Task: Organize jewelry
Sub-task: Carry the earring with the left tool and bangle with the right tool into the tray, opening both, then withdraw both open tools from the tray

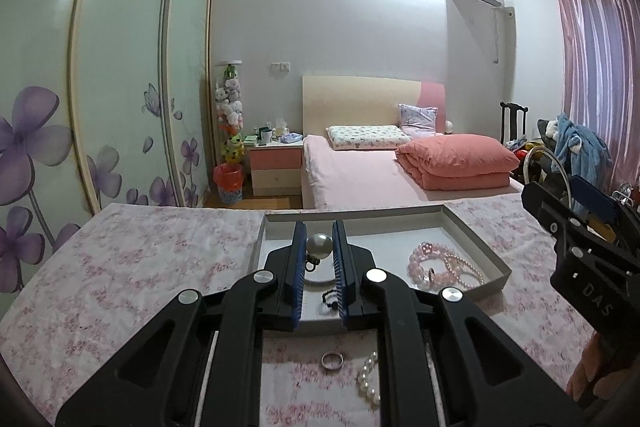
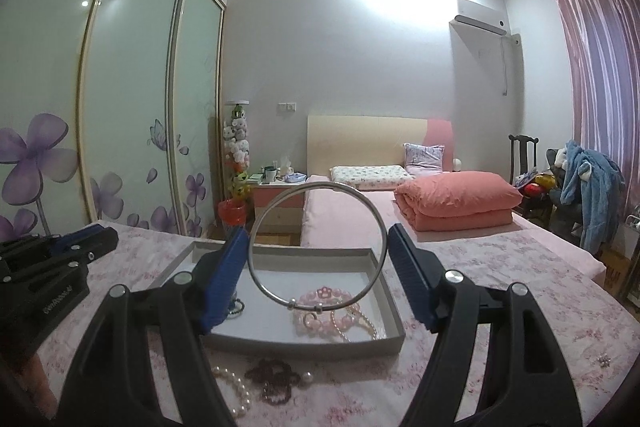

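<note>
1. Left gripper [image 1: 319,243], centre of its frame: jaws clenched on a large pearl pendant [image 1: 319,246], raised over the grey tray [image 1: 476,235].
2. Right gripper [image 2: 316,247], mid-frame: jaws spread wide, pressing a silver bangle [image 2: 262,289] upright between them above the tray.
3. Lower centre: silver ring [image 1: 332,361] and pearl strand [image 1: 370,377] on the floral cloth [image 1: 132,267].
4. Right part of the tray: pink bead bracelet [image 1: 426,261].

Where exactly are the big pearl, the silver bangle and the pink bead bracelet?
big pearl [image 1: 319,246], left wrist view, on its rounded front.
silver bangle [image 2: 256,279], right wrist view, on its lower left rim.
pink bead bracelet [image 1: 420,261], left wrist view, on its beads.
</note>
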Tool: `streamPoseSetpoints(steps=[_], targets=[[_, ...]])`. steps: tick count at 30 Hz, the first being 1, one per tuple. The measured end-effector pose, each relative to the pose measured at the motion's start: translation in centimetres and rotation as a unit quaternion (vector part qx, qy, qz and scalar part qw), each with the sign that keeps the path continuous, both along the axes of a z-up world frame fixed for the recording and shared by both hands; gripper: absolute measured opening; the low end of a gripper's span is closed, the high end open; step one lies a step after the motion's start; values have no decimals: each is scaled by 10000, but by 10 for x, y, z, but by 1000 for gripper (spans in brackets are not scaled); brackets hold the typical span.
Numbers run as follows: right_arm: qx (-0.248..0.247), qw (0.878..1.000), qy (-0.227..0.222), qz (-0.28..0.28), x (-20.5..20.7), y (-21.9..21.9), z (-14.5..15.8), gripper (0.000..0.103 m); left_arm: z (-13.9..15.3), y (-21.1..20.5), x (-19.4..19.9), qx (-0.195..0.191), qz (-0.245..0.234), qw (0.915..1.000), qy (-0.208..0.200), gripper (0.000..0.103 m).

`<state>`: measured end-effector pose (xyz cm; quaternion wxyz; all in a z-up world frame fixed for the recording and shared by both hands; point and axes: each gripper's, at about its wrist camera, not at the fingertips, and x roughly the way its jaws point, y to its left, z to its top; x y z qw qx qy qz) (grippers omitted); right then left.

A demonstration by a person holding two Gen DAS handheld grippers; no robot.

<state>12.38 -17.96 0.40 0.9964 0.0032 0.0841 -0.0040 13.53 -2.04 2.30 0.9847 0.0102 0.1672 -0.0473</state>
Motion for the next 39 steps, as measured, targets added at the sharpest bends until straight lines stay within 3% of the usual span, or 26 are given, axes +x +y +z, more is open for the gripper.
streamPoseSetpoints(steps=[10,22,27,30,34,39], targets=[[198,9994,275,-71,50,-8,-14,70,-9,-6,41,-17,-10,10000,68,14],[729,9853,1539,113,137,-18,-60,70,-42,-16,93,-70,-256,9970,727,14],[1129,9702,2130,249,163,-23,-77,71,-52,-17,106,-133,-293,9943,1018,14],[1347,9642,2271,242,163,-29,-85,71,-56,-9,109,-223,-245,9927,1159,18],[1466,9645,2188,170,156,-38,-81,71,-53,3,108,-369,-122,9923,1179,24],[1430,9673,2089,136,139,-48,-72,71,-44,23,99,-562,2,9918,1147,25]])
